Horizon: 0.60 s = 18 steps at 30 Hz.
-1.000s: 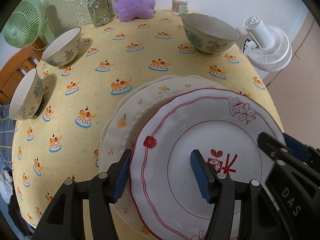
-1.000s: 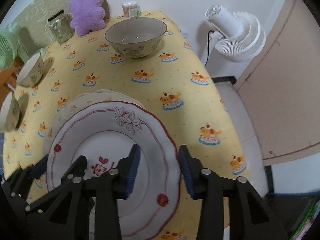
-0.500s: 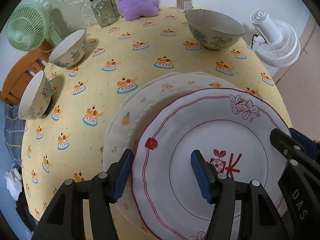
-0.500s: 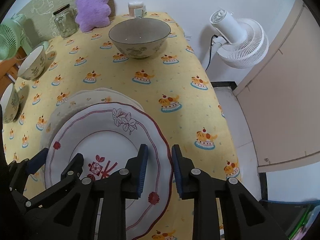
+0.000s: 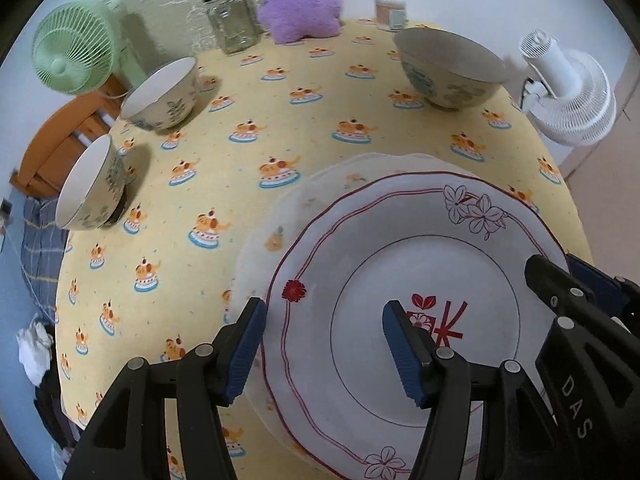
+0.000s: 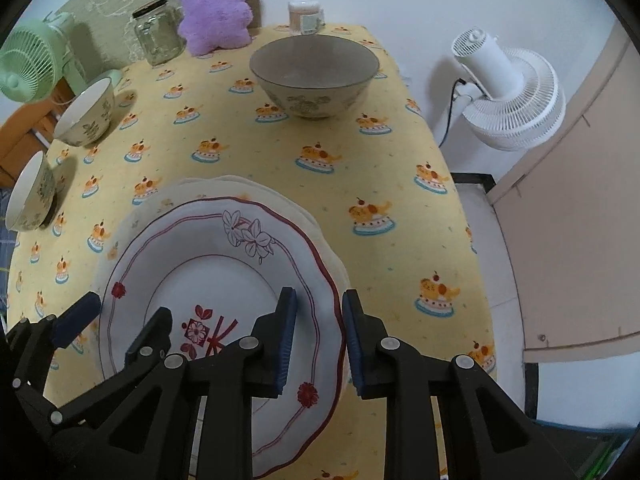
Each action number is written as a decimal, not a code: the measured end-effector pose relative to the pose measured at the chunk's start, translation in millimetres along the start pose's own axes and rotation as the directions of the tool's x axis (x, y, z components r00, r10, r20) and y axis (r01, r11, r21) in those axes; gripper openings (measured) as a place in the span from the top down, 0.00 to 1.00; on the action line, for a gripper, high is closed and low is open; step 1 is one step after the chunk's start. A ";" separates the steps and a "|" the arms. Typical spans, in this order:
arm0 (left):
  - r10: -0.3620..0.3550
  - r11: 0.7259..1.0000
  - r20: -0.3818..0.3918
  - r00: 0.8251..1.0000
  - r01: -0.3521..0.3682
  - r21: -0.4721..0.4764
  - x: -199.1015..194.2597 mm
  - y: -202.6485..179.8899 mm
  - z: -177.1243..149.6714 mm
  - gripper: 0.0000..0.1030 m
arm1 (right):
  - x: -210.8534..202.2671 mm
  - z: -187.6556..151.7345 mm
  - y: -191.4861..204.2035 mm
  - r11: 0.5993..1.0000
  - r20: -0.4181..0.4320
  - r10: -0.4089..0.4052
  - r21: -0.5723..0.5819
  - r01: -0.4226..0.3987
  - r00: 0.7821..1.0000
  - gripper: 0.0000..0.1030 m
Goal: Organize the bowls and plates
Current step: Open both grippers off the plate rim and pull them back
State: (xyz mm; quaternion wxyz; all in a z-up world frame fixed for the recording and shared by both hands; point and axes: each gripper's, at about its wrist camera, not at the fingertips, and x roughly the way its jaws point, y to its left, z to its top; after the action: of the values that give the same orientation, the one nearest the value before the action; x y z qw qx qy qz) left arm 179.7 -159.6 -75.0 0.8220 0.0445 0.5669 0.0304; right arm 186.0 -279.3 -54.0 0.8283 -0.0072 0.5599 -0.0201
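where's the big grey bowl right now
The big grey bowl stands at the far end of the yellow tablecloth, near its right edge, just in front of the small white container and beside the white fan.

Red-trimmed white plate (image 5: 420, 264), seemingly floral; yellow tablecloth (image 5: 240, 92)

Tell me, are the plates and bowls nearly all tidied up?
Partly. The red-rimmed plate lies stacked on the cream plate. The right gripper is shut on its rim; the left gripper has its jaws open around the opposite edge. Left to do: the big bowl and two smaller bowls stand apart on the tablecloth.
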 end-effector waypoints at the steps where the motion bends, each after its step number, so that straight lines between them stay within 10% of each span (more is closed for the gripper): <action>1: -0.001 1.000 -0.002 1.000 0.001 -0.008 0.2 1.9 -0.2 0.39 | 0.0 1.1 3.1 1.000 0.003 0.005 -0.008 -0.005 1.000 0.74; 18: -0.039 0.999 -0.005 0.999 0.038 -0.036 1.4 9.3 -1.6 0.28 | 16.1 5.2 11.0 1.000 -0.038 -0.005 -0.005 0.005 0.999 0.67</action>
State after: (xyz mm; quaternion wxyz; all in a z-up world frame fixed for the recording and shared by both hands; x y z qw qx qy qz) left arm 178.7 -150.2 -75.8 0.8215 0.0187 0.5693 0.0249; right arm 197.1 -269.1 -67.3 0.8174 -0.0101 0.5756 -0.0209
